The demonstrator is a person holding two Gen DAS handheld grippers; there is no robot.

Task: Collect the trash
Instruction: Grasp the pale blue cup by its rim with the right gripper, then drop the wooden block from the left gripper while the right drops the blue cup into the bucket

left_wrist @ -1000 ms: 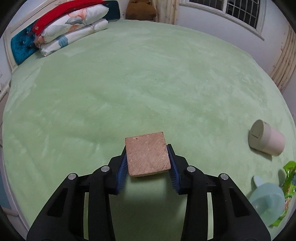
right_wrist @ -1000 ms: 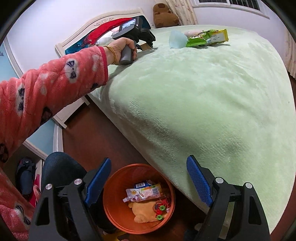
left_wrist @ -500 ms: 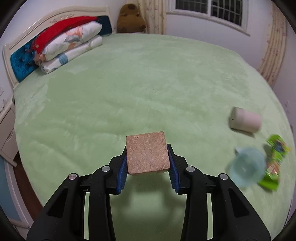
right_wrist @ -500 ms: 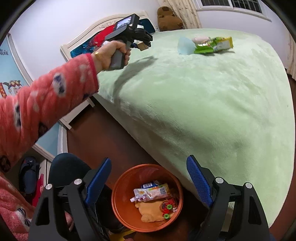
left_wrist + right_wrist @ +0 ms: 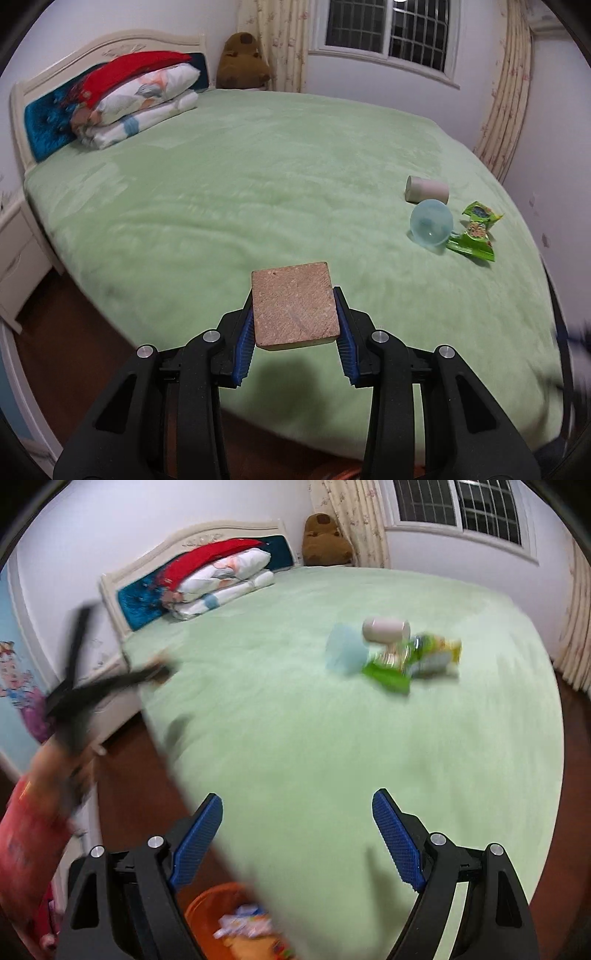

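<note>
My left gripper (image 5: 295, 328) is shut on a square brown block (image 5: 294, 304) and holds it above the near edge of the green bed (image 5: 258, 192). On the bed's right lie a pale paper cup (image 5: 426, 189) on its side, a clear blue cup (image 5: 431, 222) and a green snack wrapper (image 5: 474, 236). My right gripper (image 5: 297, 838) is open and empty above the bed's edge. The same cup (image 5: 386, 629), blue cup (image 5: 343, 653) and wrapper (image 5: 410, 661) show blurred ahead of it. An orange bin (image 5: 236, 923) holding trash sits on the floor below it.
Folded bedding (image 5: 136, 99) and a headboard (image 5: 48, 122) stand at the bed's far left, a brown plush toy (image 5: 242, 62) at the back. A white nightstand (image 5: 18, 258) is at the left, over dark wood floor (image 5: 77, 350). The left arm in a red sleeve (image 5: 29, 834) is blurred.
My left gripper has lifted and pulled back from the bed with the block. My right gripper has swung up from the bin toward the bed.
</note>
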